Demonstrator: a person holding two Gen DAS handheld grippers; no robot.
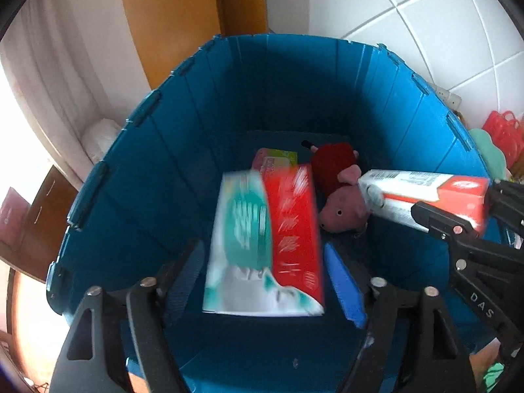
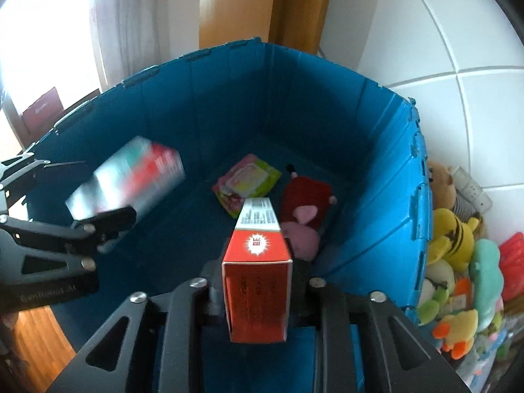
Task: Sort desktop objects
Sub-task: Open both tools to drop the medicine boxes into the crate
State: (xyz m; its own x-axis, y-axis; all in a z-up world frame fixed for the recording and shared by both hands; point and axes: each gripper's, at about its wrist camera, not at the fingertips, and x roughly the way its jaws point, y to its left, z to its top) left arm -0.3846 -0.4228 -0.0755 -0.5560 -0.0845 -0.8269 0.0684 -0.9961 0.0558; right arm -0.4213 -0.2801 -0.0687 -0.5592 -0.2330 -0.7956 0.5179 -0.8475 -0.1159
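Blue plastic crate (image 1: 137, 177), one, with ribbed walls and a notched rim; both grippers are held above its opening.

Left gripper (image 1: 265, 281): fingers spread wide, blue ridged pads (image 1: 344, 285) either side of one blurred cardboard box (image 1: 265, 242), printed teal, white and red. Whether the pads touch it cannot be told.

Right gripper (image 2: 257, 290): clamped on the red end of one long red-and-white carton (image 2: 257, 262), a barcode at its far end.

On the crate floor ahead of the fingers: one soft pink toy in a dark red dress (image 1: 340, 193), and one glossy pink-and-green packet (image 2: 245, 183), half hidden in the left view and shown whole only in the right view.

Only the right view shows several plush toys (image 2: 455, 262) heaped outside the crate, right of the right gripper, against a white tiled wall (image 2: 425, 32).
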